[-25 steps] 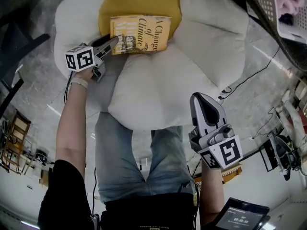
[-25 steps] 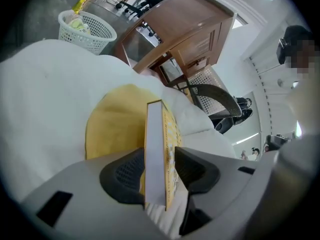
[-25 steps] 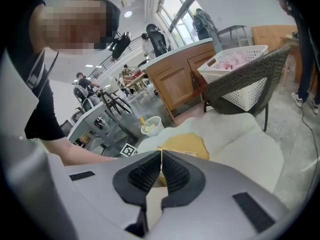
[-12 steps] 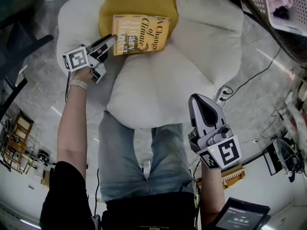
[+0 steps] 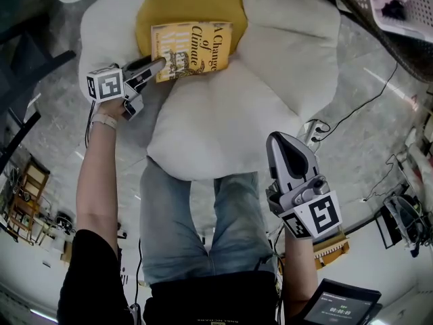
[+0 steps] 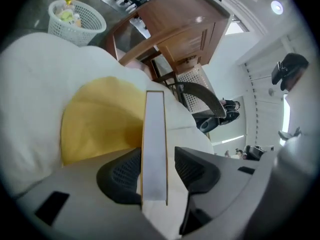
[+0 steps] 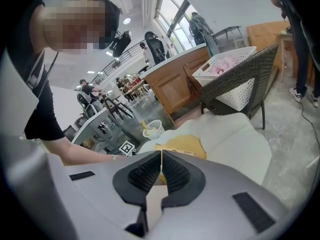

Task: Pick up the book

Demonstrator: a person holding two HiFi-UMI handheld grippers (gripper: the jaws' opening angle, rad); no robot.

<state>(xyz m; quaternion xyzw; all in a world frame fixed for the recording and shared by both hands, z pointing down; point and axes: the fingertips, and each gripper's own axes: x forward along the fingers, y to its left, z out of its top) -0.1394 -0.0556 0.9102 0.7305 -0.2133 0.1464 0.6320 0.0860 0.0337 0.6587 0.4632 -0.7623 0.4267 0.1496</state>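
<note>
A yellow book (image 5: 196, 49) lies on the yellow centre of a big white flower-shaped cushion (image 5: 223, 114). My left gripper (image 5: 161, 63) reaches in from the left, and the book's left edge sits between its jaws. In the left gripper view the book (image 6: 154, 144) shows edge-on. One pad (image 6: 122, 171) lies against it, a narrow gap separates it from the other pad (image 6: 192, 169), and the jaws are opening. My right gripper (image 5: 283, 142) hangs low at the right, off the cushion, pads (image 7: 150, 174) pressed together with nothing between them.
The person's legs in jeans (image 5: 196, 229) stand at the cushion's near edge. A wicker chair with a white basket (image 5: 399, 12) is at the upper right, cables (image 5: 352, 114) run over the floor, and a tablet (image 5: 338, 303) is at the bottom right.
The left gripper and the book edge in its jaws have shifted a little to the left and risen slightly. The right gripper has hardly moved.
</note>
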